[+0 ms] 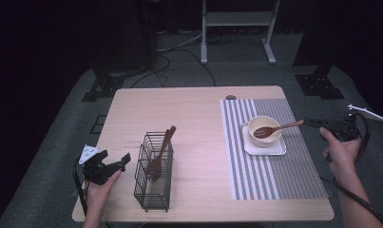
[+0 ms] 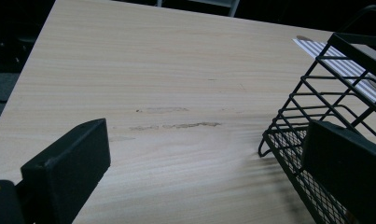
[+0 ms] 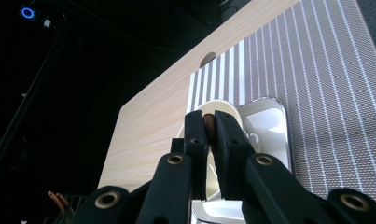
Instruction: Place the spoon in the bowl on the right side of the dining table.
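The wooden spoon [image 1: 274, 129] lies with its head inside the cream bowl [image 1: 264, 124] and its handle slanting up and out to the right, where the right gripper [image 1: 309, 123] holds the handle's far end. In the right gripper view the two black jaws stand nearly together, with a narrow strip of brown handle [image 3: 209, 127] clamped between them; this end grip keeps the jaws away from the bowl's rim while the head stays in the bowl. The bowl sits on a small white square plate [image 1: 279, 149], and the plate rests on the striped placemat [image 1: 274, 175] on the right half of the surface [image 1: 194, 114]. The right hand [image 1: 340, 150] comes in from the lower right, beyond the edge of the surface, with the forearm angled inward and the gripper pointing leftward toward the bowl, roughly level. The left gripper [image 1: 125, 160] hangs over the near left corner of the surface, pointing right toward the black wire basket [image 1: 153, 190], which holds a second wooden spoon [image 1: 159, 156] standing tilted inside it. In the left gripper view the jaws stand wide apart with bare surface between them and the basket's lower corner [image 2: 288, 144] just ahead at the right, not touched. The likely purpose of this pose is to steady the basket if needed; the left hand [image 1: 98, 192] grips its tool from below with the wrist low.
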The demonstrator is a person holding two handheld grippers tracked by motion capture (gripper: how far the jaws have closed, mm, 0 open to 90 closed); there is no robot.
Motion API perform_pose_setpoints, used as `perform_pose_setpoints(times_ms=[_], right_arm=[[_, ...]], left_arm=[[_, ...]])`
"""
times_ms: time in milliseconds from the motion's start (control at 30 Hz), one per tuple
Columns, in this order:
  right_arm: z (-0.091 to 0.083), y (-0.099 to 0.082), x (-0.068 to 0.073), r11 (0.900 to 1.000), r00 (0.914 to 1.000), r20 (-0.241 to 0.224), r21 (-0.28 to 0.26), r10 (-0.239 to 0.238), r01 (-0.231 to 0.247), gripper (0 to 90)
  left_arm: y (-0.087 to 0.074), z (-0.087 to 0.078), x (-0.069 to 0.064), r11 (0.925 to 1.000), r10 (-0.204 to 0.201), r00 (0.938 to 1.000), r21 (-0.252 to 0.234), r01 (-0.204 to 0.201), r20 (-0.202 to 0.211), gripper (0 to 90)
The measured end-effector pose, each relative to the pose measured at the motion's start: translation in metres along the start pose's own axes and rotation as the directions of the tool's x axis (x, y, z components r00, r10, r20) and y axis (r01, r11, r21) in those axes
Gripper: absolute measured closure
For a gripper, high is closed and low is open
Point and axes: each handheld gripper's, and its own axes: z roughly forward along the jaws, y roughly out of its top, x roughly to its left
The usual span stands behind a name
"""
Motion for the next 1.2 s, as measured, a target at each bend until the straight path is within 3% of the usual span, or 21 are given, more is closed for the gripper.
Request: perform_pose_setpoints(times_ms=[1200], right_arm=[[0.014, -0.007, -0.012, 0.9997, 0.9990, 0.043, 0.019, -0.013, 0.013, 83.3]], left_arm=[[0.000, 0.000, 0.000, 1.0000, -0.002, 1.0000, -0.001, 0.002, 0.001, 0.2]])
